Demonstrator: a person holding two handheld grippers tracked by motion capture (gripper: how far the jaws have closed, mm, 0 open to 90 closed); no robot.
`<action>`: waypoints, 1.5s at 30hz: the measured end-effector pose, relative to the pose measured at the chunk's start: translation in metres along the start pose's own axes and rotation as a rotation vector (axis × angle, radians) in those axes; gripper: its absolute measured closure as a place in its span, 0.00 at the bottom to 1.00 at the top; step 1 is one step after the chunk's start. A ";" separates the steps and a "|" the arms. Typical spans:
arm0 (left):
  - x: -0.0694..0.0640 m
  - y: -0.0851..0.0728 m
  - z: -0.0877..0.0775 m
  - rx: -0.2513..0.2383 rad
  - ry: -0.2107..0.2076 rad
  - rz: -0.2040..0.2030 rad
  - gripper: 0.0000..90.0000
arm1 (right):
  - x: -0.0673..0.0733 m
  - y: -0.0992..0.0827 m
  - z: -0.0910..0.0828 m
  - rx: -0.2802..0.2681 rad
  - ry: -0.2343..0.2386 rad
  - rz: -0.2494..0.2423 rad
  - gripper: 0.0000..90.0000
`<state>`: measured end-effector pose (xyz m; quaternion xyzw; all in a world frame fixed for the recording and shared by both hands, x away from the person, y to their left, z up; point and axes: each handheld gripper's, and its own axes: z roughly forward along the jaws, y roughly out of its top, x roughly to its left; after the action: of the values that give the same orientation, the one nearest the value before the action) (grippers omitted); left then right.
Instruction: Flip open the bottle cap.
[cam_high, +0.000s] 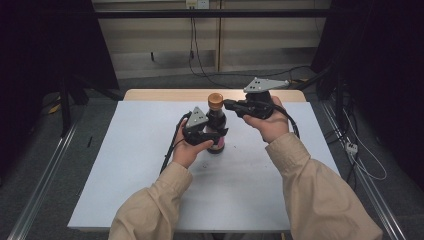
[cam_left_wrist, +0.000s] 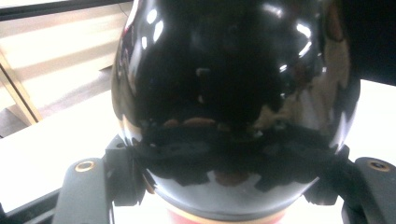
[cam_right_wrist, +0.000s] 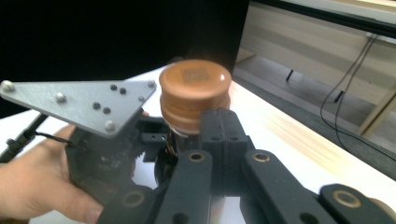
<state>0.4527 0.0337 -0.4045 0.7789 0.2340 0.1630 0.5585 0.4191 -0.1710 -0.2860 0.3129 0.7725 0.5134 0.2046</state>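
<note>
Just one dark glossy glass bottle (cam_high: 216, 131) with one brown round cap (cam_high: 215, 99) on the white table (cam_high: 125, 165). Left gripper (cam_high: 212, 135) clamps its body; right gripper (cam_high: 231, 104), jaws closed with nothing between them, sits beside the cap.

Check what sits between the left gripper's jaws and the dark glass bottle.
Nothing: in the left gripper view the left gripper jaws clamp directly on the dark glass bottle.

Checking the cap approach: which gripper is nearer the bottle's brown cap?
Right. The right gripper is shut beside the brown cap, level with it. The left gripper clamps the dark bottle lower down.
</note>
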 end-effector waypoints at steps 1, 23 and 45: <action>0.000 0.000 0.000 0.001 -0.002 0.001 0.34 | -0.001 0.001 -0.001 -0.006 0.006 0.011 1.00; 0.000 -0.001 0.001 0.007 0.012 -0.008 0.34 | 0.002 0.006 0.001 0.016 -0.006 -0.012 1.00; 0.001 0.017 -0.022 -0.029 0.009 -0.064 0.25 | 0.000 0.003 0.004 0.009 -0.026 -0.016 1.00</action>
<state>0.4454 0.0468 -0.3815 0.7623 0.2588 0.1520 0.5735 0.4222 -0.1673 -0.2853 0.3144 0.7746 0.5039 0.2174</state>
